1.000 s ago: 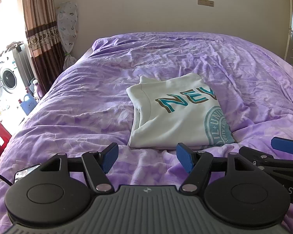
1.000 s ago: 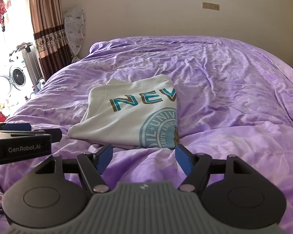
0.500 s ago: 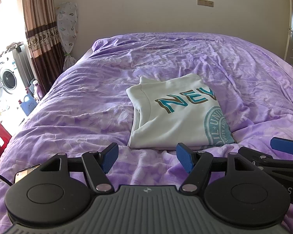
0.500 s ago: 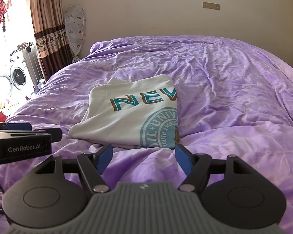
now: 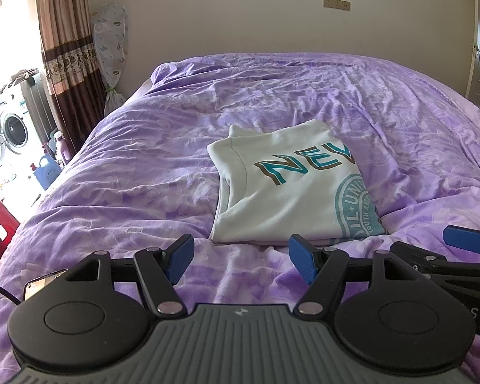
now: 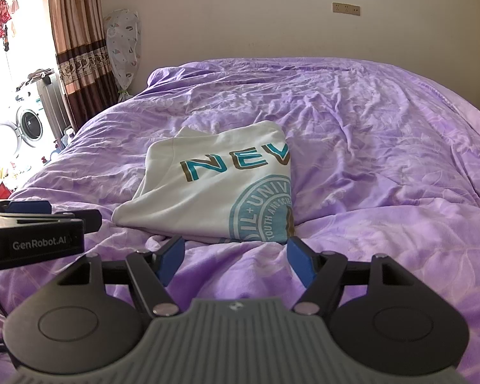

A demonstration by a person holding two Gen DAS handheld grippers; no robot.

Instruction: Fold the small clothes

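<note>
I see the folded white shirt (image 5: 291, 188) lying flat on the purple bedspread (image 5: 128, 172), just beyond my left gripper (image 5: 241, 257) and right gripper (image 6: 233, 260). Its long axis runs away from the fingertips; the "NEV" lettering reads upright toward me. Both sets of 2 fingers stand spread apart, grasping nothing.

A: T-shirt (image 5: 291, 192) at 12 o'clock: soft matt white cloth, flat teal print, smooth folds.
B: Bedcover (image 5: 128, 192)?
A: Thin purple cloth, faint sheen, heavily creased.
B: Left gripper (image 5: 241, 260)?
A: Matt black plastic, ribbed grey shell, bare metal pivot pins, matt blue pads. Right gripper (image 6: 233, 259) same.
B: Curtain (image 5: 67, 48) at 10 o'clock?
A: Woven brown cloth, slight sheen.
</note>
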